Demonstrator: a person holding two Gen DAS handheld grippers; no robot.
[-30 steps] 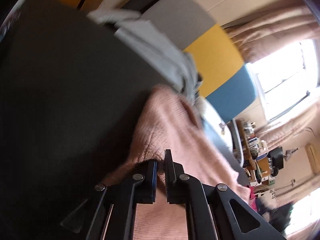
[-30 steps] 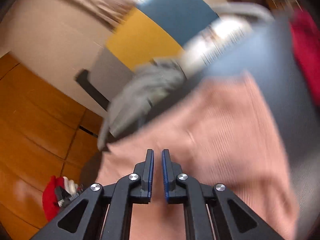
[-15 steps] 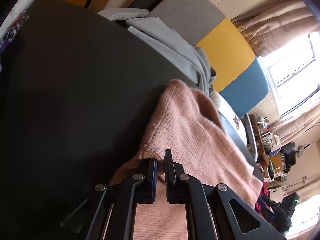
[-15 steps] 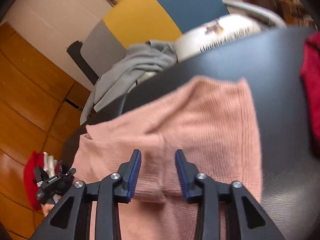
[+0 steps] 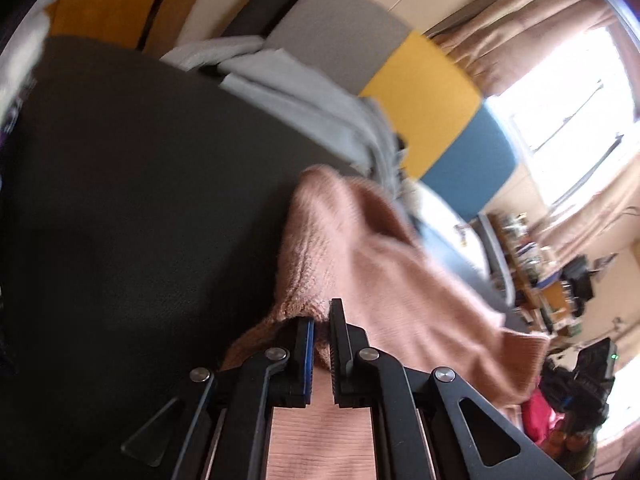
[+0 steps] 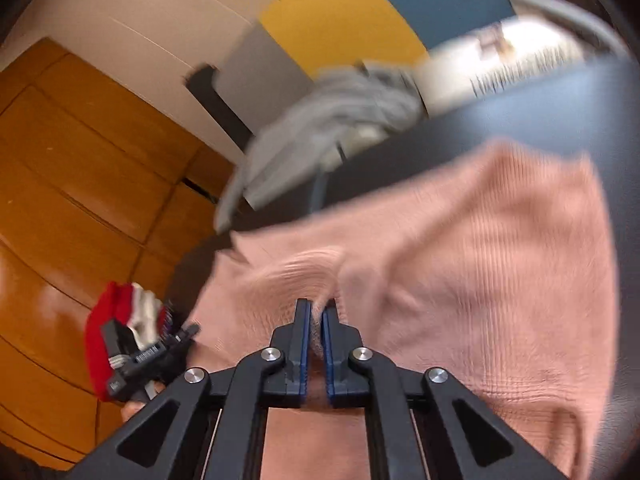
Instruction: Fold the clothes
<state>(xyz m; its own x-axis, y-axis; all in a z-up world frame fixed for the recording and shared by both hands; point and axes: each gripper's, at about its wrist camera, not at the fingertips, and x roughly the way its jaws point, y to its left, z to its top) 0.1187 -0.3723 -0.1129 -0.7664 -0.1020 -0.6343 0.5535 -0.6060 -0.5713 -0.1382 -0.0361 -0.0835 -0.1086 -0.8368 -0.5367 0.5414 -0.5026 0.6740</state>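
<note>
While 0.5 s ago it gaped, right hand-held gripper (image 6: 316,316) now pinches pink sweater (image 6: 480,248); left (image 5: 322,320) still clamps it.

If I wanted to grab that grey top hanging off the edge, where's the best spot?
Probably the grey top is best taken by a thick folded edge where it is bunched at the rim of the dark table, coming in from the table side. It lies draped over the rim beyond the pink sweater, so the folds stand up for the jaws to pinch.
</note>
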